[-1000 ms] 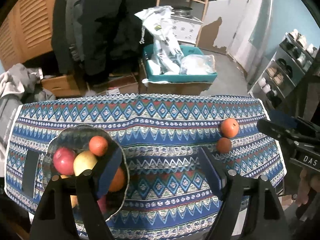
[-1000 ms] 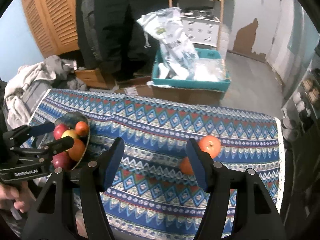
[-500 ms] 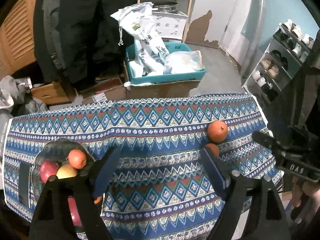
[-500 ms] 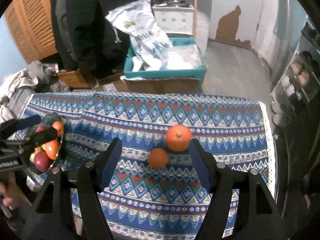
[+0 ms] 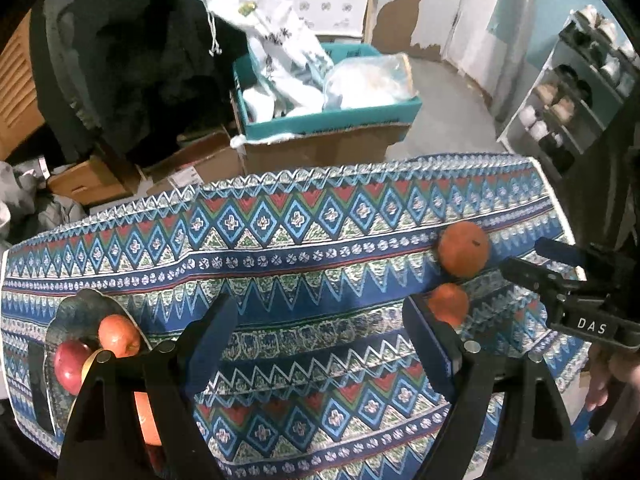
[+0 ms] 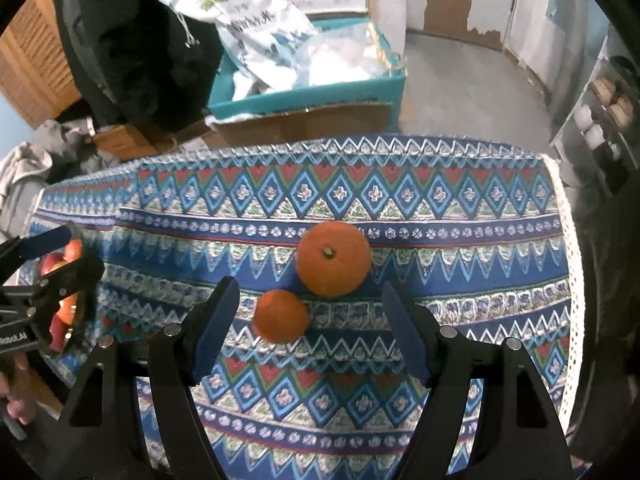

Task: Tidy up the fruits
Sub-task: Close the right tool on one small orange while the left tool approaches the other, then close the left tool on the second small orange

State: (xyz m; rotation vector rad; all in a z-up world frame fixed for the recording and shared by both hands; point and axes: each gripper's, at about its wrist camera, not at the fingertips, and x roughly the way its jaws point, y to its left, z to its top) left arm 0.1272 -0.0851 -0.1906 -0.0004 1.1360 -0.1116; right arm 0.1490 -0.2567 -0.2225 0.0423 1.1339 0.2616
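Note:
Two oranges lie on the patterned tablecloth [image 6: 360, 400]: a large orange [image 6: 334, 258] and, nearer, a small orange [image 6: 281, 316]. My right gripper [image 6: 310, 288] hangs above them, its jaws opening; the small orange sits between the fingertips, untouched. The left wrist view shows the large orange [image 5: 463, 249] and small orange [image 5: 448, 304] at the right, beside the right gripper [image 5: 520, 254]. My left gripper [image 5: 318, 308] is open over bare cloth. A dark bowl [image 5: 76, 308] at the left holds an orange fruit [image 5: 119, 335], a red apple [image 5: 72, 366] and others, partly hidden.
Beyond the table's far edge stands a teal box [image 5: 332, 116] of bags on cardboard boxes. Dark clothes [image 5: 132, 60] hang at the back left. A shoe rack [image 5: 568, 100] lines the right wall. A hand [image 5: 600, 380] holds the right gripper.
Both grippers came down closer to the table. The left one slid right, off the bowl. The right one centred over the two oranges and its jaws spread wider.

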